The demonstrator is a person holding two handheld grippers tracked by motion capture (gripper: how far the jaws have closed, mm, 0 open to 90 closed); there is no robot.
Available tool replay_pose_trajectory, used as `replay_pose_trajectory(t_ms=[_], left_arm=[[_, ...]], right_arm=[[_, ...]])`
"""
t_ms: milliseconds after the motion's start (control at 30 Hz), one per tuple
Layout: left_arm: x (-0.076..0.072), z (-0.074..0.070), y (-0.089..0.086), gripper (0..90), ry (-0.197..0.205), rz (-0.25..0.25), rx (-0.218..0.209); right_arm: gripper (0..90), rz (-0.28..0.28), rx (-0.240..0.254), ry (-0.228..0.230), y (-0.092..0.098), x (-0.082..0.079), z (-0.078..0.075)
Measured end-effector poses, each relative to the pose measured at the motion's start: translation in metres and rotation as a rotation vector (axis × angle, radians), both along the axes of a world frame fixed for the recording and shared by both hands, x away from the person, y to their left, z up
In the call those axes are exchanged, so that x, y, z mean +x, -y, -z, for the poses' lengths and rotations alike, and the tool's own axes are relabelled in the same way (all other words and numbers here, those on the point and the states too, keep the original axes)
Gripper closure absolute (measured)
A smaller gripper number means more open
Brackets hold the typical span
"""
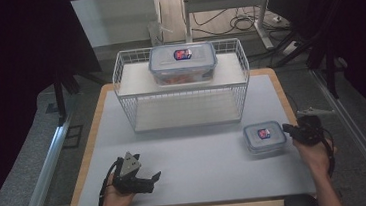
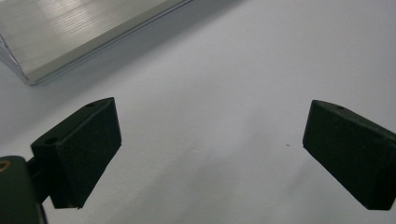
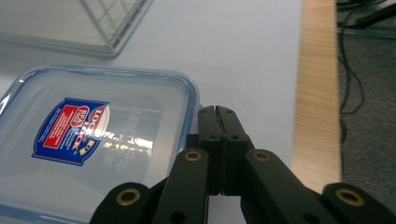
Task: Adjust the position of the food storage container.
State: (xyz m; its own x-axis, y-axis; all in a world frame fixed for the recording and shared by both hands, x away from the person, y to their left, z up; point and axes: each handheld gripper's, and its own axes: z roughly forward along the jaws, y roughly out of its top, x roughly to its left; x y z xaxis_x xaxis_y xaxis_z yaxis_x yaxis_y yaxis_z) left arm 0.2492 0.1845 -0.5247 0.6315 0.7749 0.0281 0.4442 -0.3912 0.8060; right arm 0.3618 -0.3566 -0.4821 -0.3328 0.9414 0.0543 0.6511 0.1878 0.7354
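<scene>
A small clear lidded container (image 1: 265,136) with a blue seal and a red-and-blue label lies on the grey mat at the right; it is close up in the right gripper view (image 3: 93,140). My right gripper (image 1: 287,128) is shut, jaws pressed together with nothing between them, its tips (image 3: 218,112) at the container's right edge. A larger lidded container (image 1: 182,63) sits on top of the white wire rack (image 1: 182,85). My left gripper (image 1: 152,178) rests low at the front left of the mat, open, with bare mat between its jaws (image 2: 210,144).
The grey mat (image 1: 191,157) covers a wooden table whose edge (image 3: 317,93) runs just right of the small container. A corner of the rack's metal shelf (image 2: 70,32) lies ahead of the left gripper. Cables and a stand's legs are on the floor behind.
</scene>
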Motion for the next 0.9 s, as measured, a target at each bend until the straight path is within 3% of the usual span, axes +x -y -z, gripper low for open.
replay_pose_trajectory(t_ms=[233,533,900], left_arm=[[0.001,0.0,0.0,4.3,-0.002,-0.002,-0.002],[0.001,0.001,-0.001,4.4,-0.006,-0.004,-0.007],[0.003,0.001,-0.001,5.1,-0.026,-0.005,-0.021]], right_arm=[[90.0,-0.072,0.01,-0.016,-0.022,-0.004,0.001],[90.0,-0.199,-0.03,-0.031,-0.069,-0.011,0.002],[90.0,-0.292,-0.021,-0.033,-0.107,-0.014,0.005]])
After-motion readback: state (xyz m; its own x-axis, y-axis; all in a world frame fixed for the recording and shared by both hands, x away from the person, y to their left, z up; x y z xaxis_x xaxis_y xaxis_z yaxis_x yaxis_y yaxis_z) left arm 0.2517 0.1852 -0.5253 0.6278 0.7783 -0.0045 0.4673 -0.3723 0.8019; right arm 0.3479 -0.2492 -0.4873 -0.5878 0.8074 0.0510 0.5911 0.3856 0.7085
